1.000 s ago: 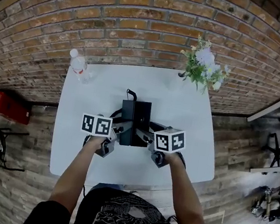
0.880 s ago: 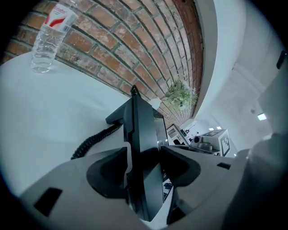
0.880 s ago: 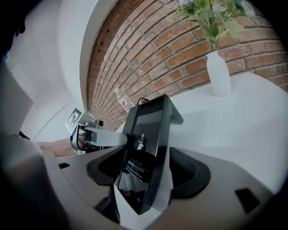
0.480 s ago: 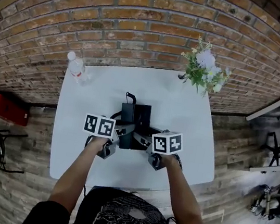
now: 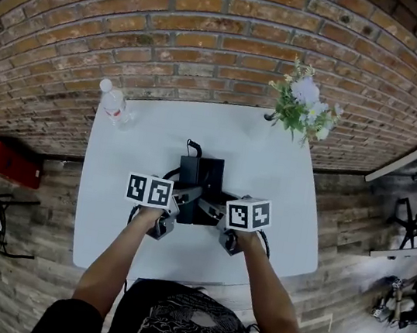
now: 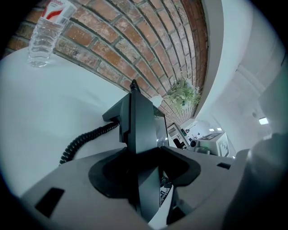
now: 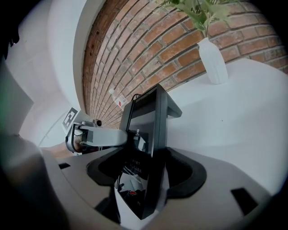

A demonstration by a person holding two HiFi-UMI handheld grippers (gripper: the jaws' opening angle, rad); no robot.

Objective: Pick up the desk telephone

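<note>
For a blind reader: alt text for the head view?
The left gripper and right gripper clamp a black desk telephone from either side over a white table. A water bottle and flowers stand at its far corners.

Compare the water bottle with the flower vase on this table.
The water bottle is clear plastic with a red-and-white label; the vase is opaque white. The bottle stands at the table's far-left corner, the vase at its far right. The vase holds flowers; the bottle holds none. Both stand upright, apart from the desk telephone.
</note>
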